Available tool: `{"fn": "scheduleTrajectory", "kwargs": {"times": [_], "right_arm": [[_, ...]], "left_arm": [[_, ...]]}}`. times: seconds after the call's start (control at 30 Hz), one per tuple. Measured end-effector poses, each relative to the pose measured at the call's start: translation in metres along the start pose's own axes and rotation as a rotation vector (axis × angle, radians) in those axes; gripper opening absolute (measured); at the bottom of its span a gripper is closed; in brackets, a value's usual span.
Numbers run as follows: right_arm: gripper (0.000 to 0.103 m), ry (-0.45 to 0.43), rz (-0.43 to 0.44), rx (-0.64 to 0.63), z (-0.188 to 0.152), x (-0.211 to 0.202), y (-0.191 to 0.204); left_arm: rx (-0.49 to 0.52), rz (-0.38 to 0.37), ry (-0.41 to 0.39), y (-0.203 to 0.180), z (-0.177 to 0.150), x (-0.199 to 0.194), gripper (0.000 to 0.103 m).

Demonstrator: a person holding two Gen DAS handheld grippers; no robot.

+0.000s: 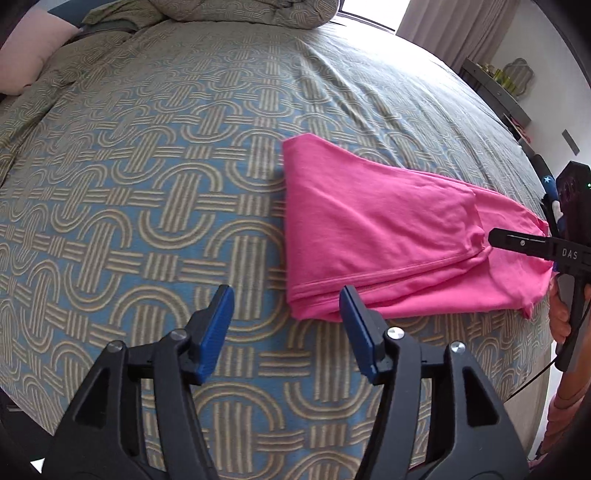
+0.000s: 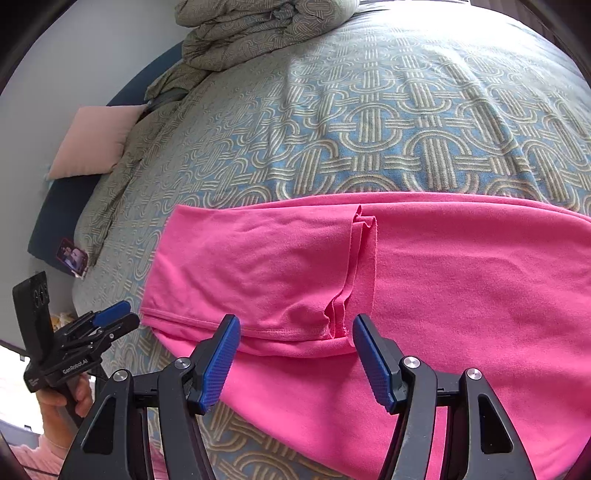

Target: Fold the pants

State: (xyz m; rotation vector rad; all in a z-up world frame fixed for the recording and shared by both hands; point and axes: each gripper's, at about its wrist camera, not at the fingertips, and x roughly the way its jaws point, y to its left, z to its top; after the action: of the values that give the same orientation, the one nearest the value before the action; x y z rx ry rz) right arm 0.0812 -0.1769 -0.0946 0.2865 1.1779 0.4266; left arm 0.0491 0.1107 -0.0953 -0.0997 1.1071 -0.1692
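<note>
Pink pants folded over on bedspread — hem edges visible, mostly flat.

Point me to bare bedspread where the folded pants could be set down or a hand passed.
Widest free patch: bedspread left of the pink pants, running up to the bunched duvet and pink pillow. A narrower strip lies in front of the pants under the left gripper. Crowded on the right: right gripper is over the pants there.

Black two-finger left tool and right tool, ridged blue pads, silver screws, pink sleeve
</note>
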Motion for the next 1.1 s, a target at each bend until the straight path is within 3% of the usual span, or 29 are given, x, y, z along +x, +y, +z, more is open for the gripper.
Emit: {"fn": "scheduleTrajectory", "kwargs": {"times": [0.17, 0.23, 0.27, 0.37, 0.4, 0.5, 0.63, 0.77, 0.83, 0.9, 0.97, 1.1], "right_arm": [[0.065, 0.032, 0.049, 0.087, 0.008, 0.014, -0.016], [0.065, 0.031, 0.075, 0.125, 0.009, 0.016, -0.020], [0.059, 0.029, 0.083, 0.134, 0.009, 0.015, -0.021], [0.010, 0.048, 0.100, 0.158, 0.006, 0.013, -0.025], [0.010, 0.059, 0.112, 0.164, 0.004, 0.012, -0.026], [0.010, 0.092, 0.150, 0.130, -0.004, 0.008, -0.023], [0.012, 0.126, 0.055, 0.066, -0.012, 0.002, -0.021], [0.016, 0.072, -0.023, 0.099, -0.003, -0.012, -0.034], [0.019, 0.051, -0.009, 0.128, 0.005, -0.016, -0.041], [0.035, 0.044, 0.015, 0.148, 0.013, -0.015, -0.045], [0.044, 0.058, 0.062, 0.148, 0.021, -0.006, -0.047], [0.054, 0.081, 0.171, 0.230, 0.038, 0.018, -0.063]], "left_arm": [[0.007, -0.051, 0.030, -0.005, -0.005, 0.009, 0.060], [0.039, -0.037, 0.033, -0.014, -0.006, 0.012, 0.060], [0.047, -0.032, 0.032, -0.016, -0.006, 0.013, 0.060], [0.031, -0.043, 0.025, -0.014, -0.001, 0.014, 0.060], [0.015, -0.044, 0.019, -0.012, 0.002, 0.013, 0.060], [-0.027, -0.041, -0.011, 0.000, 0.010, 0.006, 0.060], [-0.025, -0.025, -0.037, 0.006, 0.016, -0.001, 0.060], [-0.002, -0.025, -0.043, -0.001, 0.023, 0.001, 0.060], [0.014, -0.044, -0.041, -0.010, 0.025, 0.003, 0.060], [0.040, -0.059, -0.038, -0.020, 0.027, 0.006, 0.060], [0.071, -0.065, -0.032, -0.032, 0.027, 0.009, 0.060], [0.111, -0.085, -0.018, -0.048, 0.029, 0.015, 0.060]]}}
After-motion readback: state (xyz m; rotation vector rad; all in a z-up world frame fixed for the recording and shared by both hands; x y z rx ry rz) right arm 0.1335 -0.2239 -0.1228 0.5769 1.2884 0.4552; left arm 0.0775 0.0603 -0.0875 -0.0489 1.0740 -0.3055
